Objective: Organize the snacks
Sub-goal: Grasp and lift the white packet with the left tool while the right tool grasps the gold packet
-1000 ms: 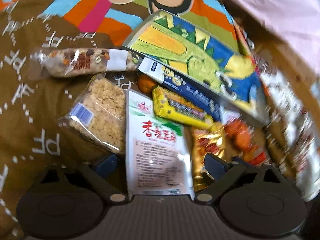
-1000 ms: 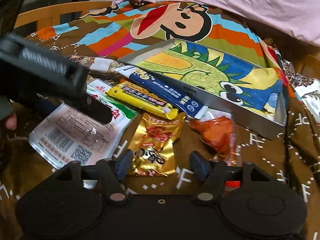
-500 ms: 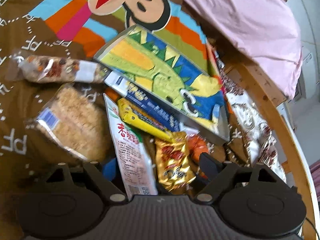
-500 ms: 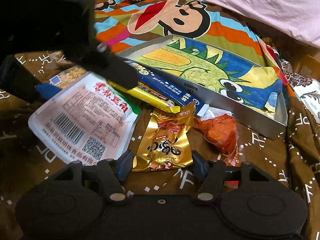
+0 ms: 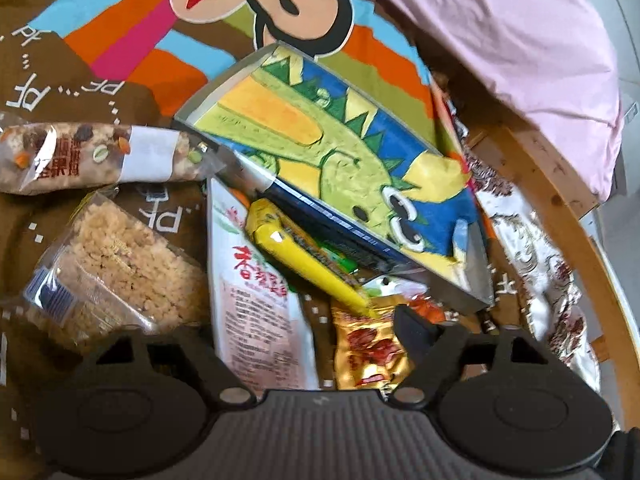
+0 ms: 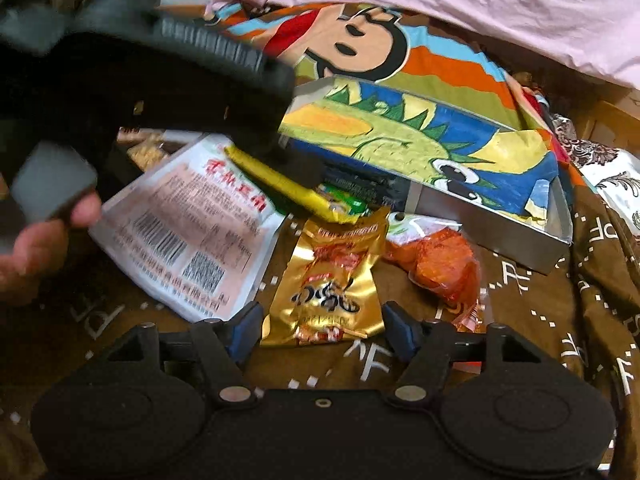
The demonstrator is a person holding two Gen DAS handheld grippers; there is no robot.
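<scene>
Snacks lie heaped on a brown blanket (image 6: 520, 320) in front of a tray (image 5: 472, 284) painted with a green dinosaur. A gold pouch (image 6: 332, 280) sits between the right gripper's (image 6: 322, 330) blue pads (image 6: 400, 332); the jaws are opening and the pads stand just clear of the pouch's edges, not pressing it. Beside it on the right lies an orange packet (image 6: 440, 264), partly tucked under the tray's near wall. On its left a white pouch (image 5: 256, 308) with red characters reaches between the left gripper's (image 5: 312, 344) fingers, whose jaws are closing without clamping anything; only the right finger (image 5: 412, 328) shows clearly, the left one is lost in shadow. A yellow bar (image 5: 304, 256) lies across the white pouch and over the gold pouch's top, with a dark blue box (image 5: 340, 228) and something green half hidden behind it against the tray. Further left sit a clear bag of crumbly cakes (image 5: 120, 268) and a nut bar (image 5: 96, 156). In the right wrist view the left gripper's body, blurred, covers the upper left, and a hand (image 6: 36, 248) is cut off at the edge. A pink cover (image 5: 500, 32) lies beyond the tray.
</scene>
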